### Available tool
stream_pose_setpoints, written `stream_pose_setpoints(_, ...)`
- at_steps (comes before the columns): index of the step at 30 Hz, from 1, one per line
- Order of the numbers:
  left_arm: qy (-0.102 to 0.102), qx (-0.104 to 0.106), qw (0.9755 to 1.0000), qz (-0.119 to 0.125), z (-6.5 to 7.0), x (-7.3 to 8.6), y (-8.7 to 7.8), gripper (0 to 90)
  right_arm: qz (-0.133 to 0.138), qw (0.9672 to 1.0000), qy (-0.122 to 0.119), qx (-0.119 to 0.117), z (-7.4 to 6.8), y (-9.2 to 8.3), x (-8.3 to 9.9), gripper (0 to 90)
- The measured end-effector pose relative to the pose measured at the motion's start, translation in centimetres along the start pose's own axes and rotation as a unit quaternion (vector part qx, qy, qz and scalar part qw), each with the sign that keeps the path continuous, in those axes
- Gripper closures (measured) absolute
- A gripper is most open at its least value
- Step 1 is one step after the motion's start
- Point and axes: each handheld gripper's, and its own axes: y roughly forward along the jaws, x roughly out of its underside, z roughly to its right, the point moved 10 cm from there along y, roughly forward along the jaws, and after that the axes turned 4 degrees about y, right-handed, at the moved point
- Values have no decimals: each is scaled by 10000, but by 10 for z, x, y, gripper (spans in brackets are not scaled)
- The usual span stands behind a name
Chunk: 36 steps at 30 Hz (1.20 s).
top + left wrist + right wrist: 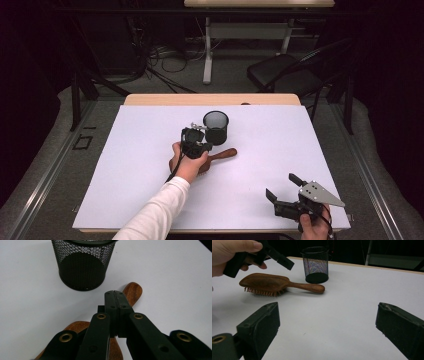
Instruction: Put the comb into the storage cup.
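High view: hairbrush (218, 156) lies flat at frame centre, just below the mesh cup (216, 127); left gripper (199, 138) over it, right gripper (283, 188) idle, lower right. Left gripper view: jaws pressed together, empty, above the handle. Right gripper view: jaws wide, brush upper left. Probably destined for the cup; not yet grasped.
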Motion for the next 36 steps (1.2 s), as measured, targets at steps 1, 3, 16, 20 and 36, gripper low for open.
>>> stream_pose_setpoints(1, 7, -3, 10000, -39, 1, 1, 3, 900, -8, 10000, 7, 4, 0, 0, 0, 53)
stream_pose_setpoints(3, 10, -30, 9999, -107, 1, 2, 8, 900, 4, 10000, 5, -3, 0, 0, 0, 53)
stream_pose_setpoints(16, -90, -283, 9988, -387, 0, 9, 31, 900, -15, 10000, -1, -33, 0, 0, 0, 57)
stream_pose_setpoints(20, -81, -328, 9983, -475, 2, 10, 36, 900, -19, 10000, -6, -38, -1, 0, 0, 59)
stream_pose_setpoints(36, 204, -324, 9970, -678, 16, 14, 44, 900, -45, 10000, -23, -52, -1, -1, 1, 63)
